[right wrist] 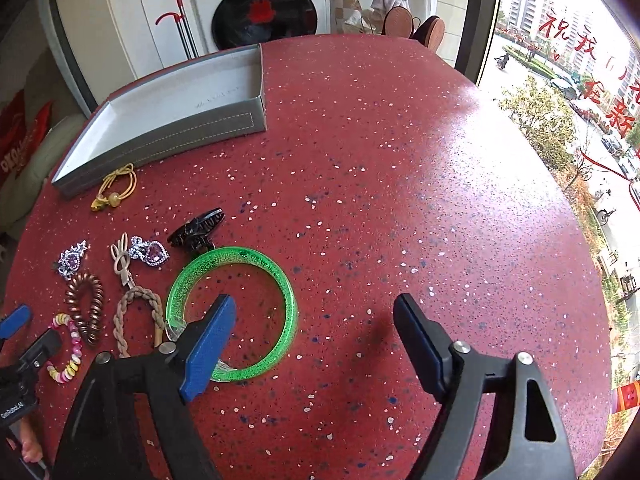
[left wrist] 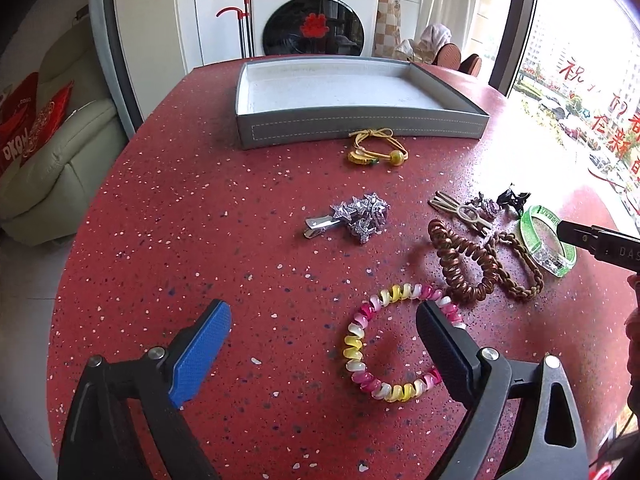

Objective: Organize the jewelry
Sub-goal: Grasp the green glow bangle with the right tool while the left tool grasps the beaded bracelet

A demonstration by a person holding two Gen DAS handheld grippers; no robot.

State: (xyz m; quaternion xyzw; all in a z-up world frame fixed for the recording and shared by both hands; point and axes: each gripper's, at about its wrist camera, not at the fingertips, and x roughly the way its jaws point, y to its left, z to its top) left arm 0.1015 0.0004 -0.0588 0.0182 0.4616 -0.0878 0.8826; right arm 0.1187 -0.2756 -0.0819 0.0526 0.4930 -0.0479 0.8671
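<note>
- The left gripper [left wrist: 324, 340] is spread wide and holds nothing. It hangs over the red speckled bench [left wrist: 200, 208].
- A pink, white and yellow spiral hair tie [left wrist: 394, 344] lies flat between its two fingers, closer to the black finger, which covers part of the ring.
- Just past that finger lie a brown spiral hair tie [left wrist: 464, 264] and a braided tan band [left wrist: 520, 268], side by side.
- Straight ahead of the left gripper sits a silver star hair clip [left wrist: 352, 218]. Farther ahead is a yellow cord tie with a bead [left wrist: 378, 148], just in front of the grey tray [left wrist: 360, 126].
- The right gripper [right wrist: 314, 332] is also spread apart, with nothing in its grip.
- A green see-through bangle [right wrist: 234, 312] lies flat under its blue finger [right wrist: 208, 348]. The finger tip sits over the ring's middle. The other finger is well off to the side, over bare bench.
- Ahead of the bangle is a black claw clip [right wrist: 196, 230]. Beside that are a purple gem brooch [right wrist: 150, 252] and a beige clip [right wrist: 122, 262].
</note>
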